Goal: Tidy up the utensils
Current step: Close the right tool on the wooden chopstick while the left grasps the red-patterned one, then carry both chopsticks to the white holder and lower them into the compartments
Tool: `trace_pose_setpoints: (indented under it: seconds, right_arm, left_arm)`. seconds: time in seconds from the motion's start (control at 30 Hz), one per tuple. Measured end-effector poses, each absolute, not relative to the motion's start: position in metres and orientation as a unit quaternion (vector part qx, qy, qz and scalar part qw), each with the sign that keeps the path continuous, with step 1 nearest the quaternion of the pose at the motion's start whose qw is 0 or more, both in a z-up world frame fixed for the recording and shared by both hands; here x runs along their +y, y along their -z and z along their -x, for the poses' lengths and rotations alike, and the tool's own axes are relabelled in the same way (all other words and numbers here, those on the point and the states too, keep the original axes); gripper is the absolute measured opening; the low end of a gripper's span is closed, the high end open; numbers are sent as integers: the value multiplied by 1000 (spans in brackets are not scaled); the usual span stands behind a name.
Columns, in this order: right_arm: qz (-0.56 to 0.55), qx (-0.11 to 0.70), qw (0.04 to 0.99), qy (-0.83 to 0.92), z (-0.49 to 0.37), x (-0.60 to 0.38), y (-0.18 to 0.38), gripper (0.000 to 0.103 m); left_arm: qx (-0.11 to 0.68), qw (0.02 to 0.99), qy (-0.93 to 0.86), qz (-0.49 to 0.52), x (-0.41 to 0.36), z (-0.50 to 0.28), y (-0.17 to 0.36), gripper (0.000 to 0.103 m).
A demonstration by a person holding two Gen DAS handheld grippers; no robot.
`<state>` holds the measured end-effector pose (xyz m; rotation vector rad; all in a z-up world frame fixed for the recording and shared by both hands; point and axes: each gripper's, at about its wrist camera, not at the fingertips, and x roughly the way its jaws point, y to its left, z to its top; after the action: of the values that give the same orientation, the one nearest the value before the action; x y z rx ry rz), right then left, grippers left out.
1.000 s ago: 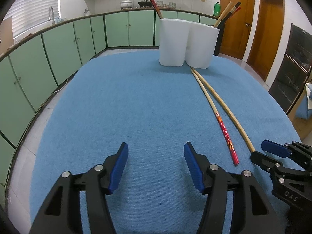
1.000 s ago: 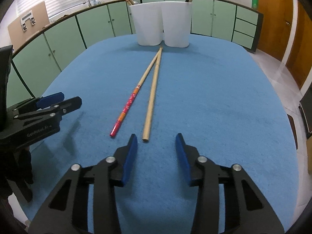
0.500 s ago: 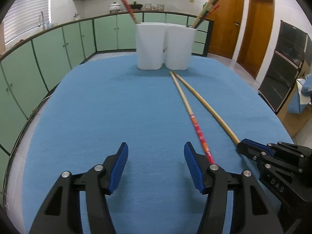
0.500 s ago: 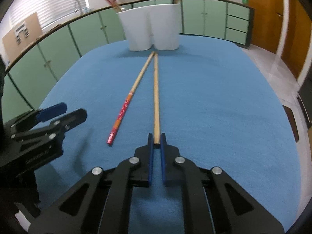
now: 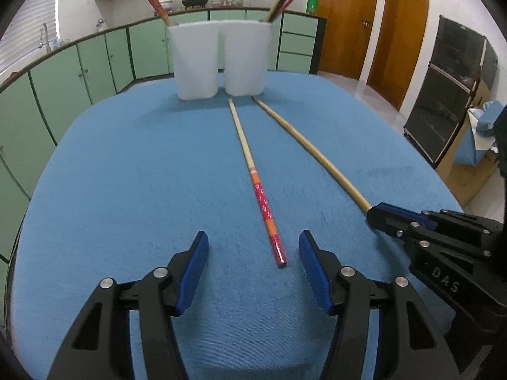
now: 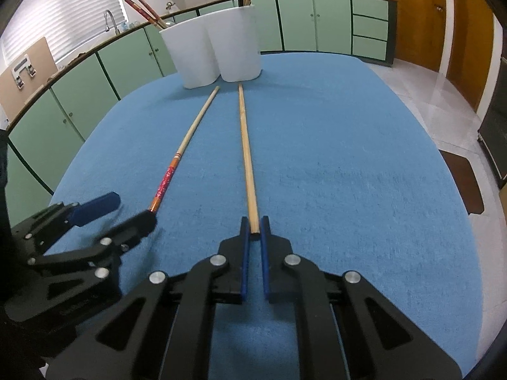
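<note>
Blue tablecloth (image 6: 348, 174), plain chopstick (image 6: 245, 145) pointing at holders (image 6: 221, 50)

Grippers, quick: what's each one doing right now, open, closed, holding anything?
Left gripper: open, holding nothing; the end of the red-handled chopstick lies between its fingers.
Right gripper: closed on the near end of the plain wooden chopstick.

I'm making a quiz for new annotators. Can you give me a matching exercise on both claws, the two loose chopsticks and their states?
Things:
1. left claw
2. right claw
3. plain wooden chopstick
4. red-patterned chopstick

States:
A. near end clamped between blue pads
B. lying free on the blue cloth, near end between open fingers
C. shut on a stick
D. open, holding nothing

Pairs: 1-D, 2-C, 3-A, 4-B
</note>
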<state>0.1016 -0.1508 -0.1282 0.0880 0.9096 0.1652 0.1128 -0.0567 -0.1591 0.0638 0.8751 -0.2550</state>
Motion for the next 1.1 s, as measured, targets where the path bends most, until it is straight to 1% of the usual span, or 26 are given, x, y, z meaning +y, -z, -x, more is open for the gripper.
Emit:
trace_pose_setpoints:
  seconds: [0.03,0.23,0.37,0.47,0.53,0.57,0.63,0.7,0.9,1.1]
  right_arm:
    - [-42,438,894,-81,-102,-151,128,6]
    - [-42,440,893,-86,-104,-150,131,6]
    - [-36,442,892,-89,-106,-149,132,7]
    - [-35,441,892,-90,-107,-148,132,7]
    - [-34,441,892,-89,-107,-148,132,7]
    - [-33,441,893,-89,-106,-147,131,7]
    - [-27,440,893,-86,-106,-146,132,6]
    - [-24,439,894,-85,-106,-144,131,6]
    - [-29,432,897,-86,-103,-148,128,6]
    - [-4,404,911,-89,-94,-146,107,6]
  left_arm:
    - [425,897,119,-31,-56,-113,160,52]
    - [423,900,104,-27,-51,-113,160,40]
    - [423,900,95,-36,-52,-113,161,37]
    - [422,901,93,-38,-53,-113,160,30]
    - [422,901,92,-37,-52,-113,160,20]
    - [422,901,92,-37,-52,-113,160,18]
    - [422,901,92,-37,-52,-113,160,10]
    - [423,901,92,-37,-52,-114,160,7]
    - [420,902,94,-24,-48,-115,158,6]
    - [401,911,94,-27,-43,-109,142,6]
